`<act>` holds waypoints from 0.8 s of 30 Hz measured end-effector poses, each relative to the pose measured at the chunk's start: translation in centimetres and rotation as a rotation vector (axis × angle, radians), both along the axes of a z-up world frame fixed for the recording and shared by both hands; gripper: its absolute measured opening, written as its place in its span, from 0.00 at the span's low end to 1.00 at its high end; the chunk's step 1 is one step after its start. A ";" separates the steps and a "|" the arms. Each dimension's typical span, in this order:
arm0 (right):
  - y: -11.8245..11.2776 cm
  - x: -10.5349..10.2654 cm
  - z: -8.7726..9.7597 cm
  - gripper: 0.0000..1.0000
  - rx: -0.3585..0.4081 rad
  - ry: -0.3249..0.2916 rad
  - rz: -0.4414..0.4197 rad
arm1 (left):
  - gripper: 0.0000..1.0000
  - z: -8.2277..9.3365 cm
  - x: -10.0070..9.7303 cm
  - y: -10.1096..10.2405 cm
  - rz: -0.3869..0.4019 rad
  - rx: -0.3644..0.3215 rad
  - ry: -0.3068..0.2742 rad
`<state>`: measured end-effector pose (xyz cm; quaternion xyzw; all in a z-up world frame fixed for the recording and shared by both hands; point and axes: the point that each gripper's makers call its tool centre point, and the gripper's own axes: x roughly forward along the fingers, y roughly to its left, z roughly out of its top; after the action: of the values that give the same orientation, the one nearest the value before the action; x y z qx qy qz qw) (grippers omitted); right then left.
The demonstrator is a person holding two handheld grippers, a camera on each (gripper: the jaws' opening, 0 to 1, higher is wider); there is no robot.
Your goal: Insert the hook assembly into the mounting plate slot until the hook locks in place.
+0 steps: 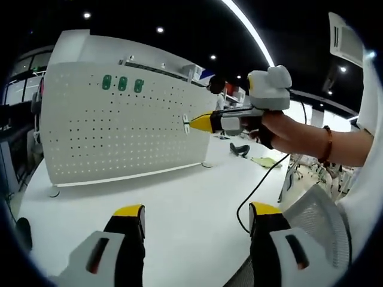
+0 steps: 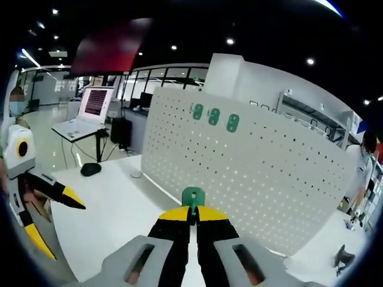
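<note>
Pegboard [image 1: 119, 122] stands upright on the white table [image 1: 179, 209] in the left gripper view, three green hooks [image 1: 122, 83] already seated near its top. The left gripper [image 1: 194, 218] hangs low with jaws wide apart, holding nothing. The right gripper [image 1: 200, 123] reaches in from the right, its yellow tips just at the board's right edge.

In the right gripper view, the jaws are closed on a green hook [image 2: 192, 197], held short of the perforated face. The approach step seems in hand; next the hook's tabs need lining up with a slot, then pressing in until they lock.
</note>
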<state>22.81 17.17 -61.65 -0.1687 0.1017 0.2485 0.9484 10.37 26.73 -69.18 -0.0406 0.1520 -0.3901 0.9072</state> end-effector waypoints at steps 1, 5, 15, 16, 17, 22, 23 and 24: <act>0.0 0.1 0.1 0.01 0.004 -0.001 -0.003 | 0.72 0.0 0.0 0.0 -0.001 0.002 -0.001; -0.3 0.8 0.7 0.01 0.017 -0.012 -0.024 | 0.72 0.5 0.2 0.0 0.003 -0.009 -0.013; -0.9 2.5 1.9 0.01 0.072 -0.018 -0.074 | 0.73 1.0 -0.4 -0.1 -0.004 -0.012 -0.017; -0.9 2.7 2.0 0.01 0.074 -0.018 -0.076 | 0.74 1.0 -0.4 0.0 -0.004 -0.011 -0.016; -0.9 2.8 2.2 0.01 0.079 -0.022 -0.081 | 0.74 1.0 -0.5 0.0 -0.004 -0.011 -0.015; -1.2 3.6 2.6 0.01 0.105 -0.027 -0.107 | 0.79 1.0 -0.6 0.1 -0.001 -0.023 -0.009; -1.3 3.8 2.8 0.01 0.106 -0.029 -0.112 | 0.79 1.0 -0.6 0.2 -0.001 -0.018 -0.014; -1.3 3.9 2.9 0.01 0.109 -0.029 -0.115 | 0.79 1.0 -0.6 0.2 -0.002 -0.017 -0.014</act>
<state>26.70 15.86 -58.77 -0.1143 0.0838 0.1964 0.9702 9.72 26.91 -68.22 -0.0455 0.1425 -0.3925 0.9075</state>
